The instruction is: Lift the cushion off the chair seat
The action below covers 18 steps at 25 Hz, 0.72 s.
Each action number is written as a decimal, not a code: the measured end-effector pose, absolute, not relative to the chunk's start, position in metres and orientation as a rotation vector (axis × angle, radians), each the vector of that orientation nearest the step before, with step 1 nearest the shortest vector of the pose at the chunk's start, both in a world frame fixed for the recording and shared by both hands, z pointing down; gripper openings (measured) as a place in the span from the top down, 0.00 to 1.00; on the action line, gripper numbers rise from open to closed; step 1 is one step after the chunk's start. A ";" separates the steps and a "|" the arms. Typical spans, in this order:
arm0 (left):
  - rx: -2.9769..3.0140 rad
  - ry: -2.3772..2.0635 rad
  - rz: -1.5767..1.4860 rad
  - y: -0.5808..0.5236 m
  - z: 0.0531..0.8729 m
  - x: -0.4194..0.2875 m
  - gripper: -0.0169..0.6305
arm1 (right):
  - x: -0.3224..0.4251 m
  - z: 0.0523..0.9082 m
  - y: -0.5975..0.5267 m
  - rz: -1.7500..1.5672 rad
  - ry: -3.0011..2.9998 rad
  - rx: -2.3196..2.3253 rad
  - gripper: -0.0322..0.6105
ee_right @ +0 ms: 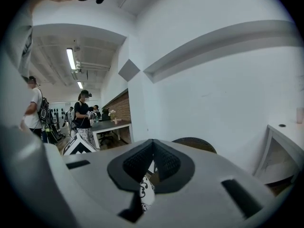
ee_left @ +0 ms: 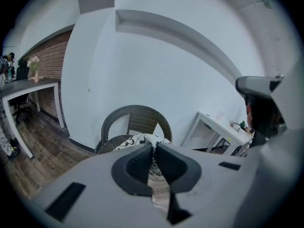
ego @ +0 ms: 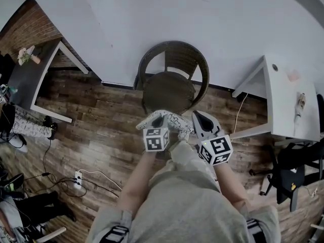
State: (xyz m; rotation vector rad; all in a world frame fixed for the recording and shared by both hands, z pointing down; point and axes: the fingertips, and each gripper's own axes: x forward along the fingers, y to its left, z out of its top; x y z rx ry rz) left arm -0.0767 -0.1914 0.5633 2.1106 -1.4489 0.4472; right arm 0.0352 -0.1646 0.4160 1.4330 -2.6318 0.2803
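Note:
The cushion [ego: 175,119], white with black scribbled patterns, hangs between my two grippers, clear of the dark wicker chair [ego: 171,87], whose round seat is bare. My left gripper [ego: 161,116] is shut on the cushion's left edge, and the fabric [ee_left: 142,139] shows past its closed jaws [ee_left: 154,146], with the chair back [ee_left: 137,120] behind. My right gripper [ego: 198,119] is shut on the right edge. In the right gripper view its jaws [ee_right: 153,141] are closed with patterned fabric [ee_right: 146,194] pinched below the tips, and the chair's top [ee_right: 194,144] is just beyond.
The chair stands against a white wall. A white desk [ego: 283,100] is to its right and a dark table [ego: 30,75] to the left. A power strip with cables [ego: 77,177] lies on the wooden floor. People [ee_right: 85,113] stand far off to the left.

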 end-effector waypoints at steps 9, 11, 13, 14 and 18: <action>2.139 -1.486 0.350 -0.167 0.510 -0.078 0.94 | 0.040 0.400 -0.147 0.234 -2.664 1.417 0.95; 2.149 -1.493 0.319 -0.164 0.496 -0.081 0.94 | 0.041 0.397 -0.147 0.230 -2.673 1.422 0.95; 2.154 -1.503 0.286 -0.161 0.485 -0.085 0.94 | 0.041 0.396 -0.145 0.229 -2.680 1.430 0.95; 2.157 -1.506 0.270 -0.159 0.480 -0.087 0.94 | 0.042 0.395 -0.144 0.229 -2.682 1.435 0.95; 2.171 -1.517 0.224 -0.152 0.463 -0.094 0.94 | 0.042 0.393 -0.143 0.222 -2.686 1.449 0.95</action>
